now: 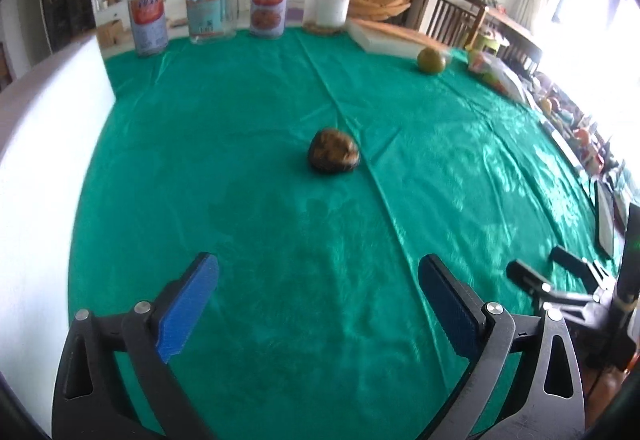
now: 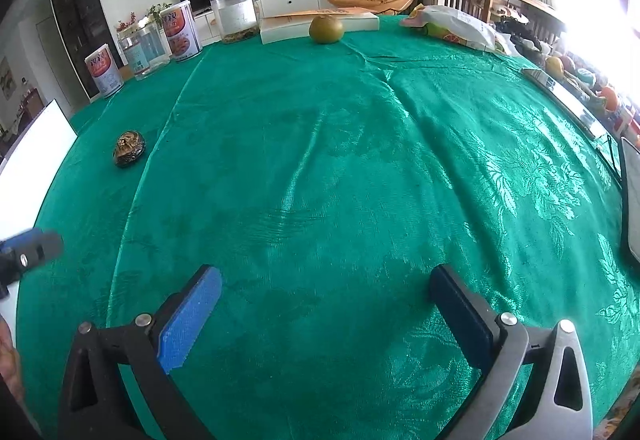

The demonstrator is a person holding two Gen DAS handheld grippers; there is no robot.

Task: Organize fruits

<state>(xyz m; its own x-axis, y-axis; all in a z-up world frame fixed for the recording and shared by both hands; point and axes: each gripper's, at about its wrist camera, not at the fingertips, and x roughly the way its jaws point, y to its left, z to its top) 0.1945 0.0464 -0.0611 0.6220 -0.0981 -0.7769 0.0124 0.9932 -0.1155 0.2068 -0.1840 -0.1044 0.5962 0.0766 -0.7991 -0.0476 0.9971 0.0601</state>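
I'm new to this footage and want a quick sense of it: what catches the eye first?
The shiny green tablecloth fills both views. A dark brown fruit sits alone mid-table ahead of the open left gripper; a green-yellow round fruit rests at the far edge against a flat white box.

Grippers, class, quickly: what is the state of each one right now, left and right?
Left gripper: open, fingers wide apart, holding nothing, above the green tablecloth.
Right gripper: open, fingers wide apart, holding nothing.

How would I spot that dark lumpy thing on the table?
Start from the green tablecloth. Out in its open middle, away from the jars along the far edge, lies the dark brown fruit alone. Unlike the smooth green-yellow round fruit, it is mottled and rough.
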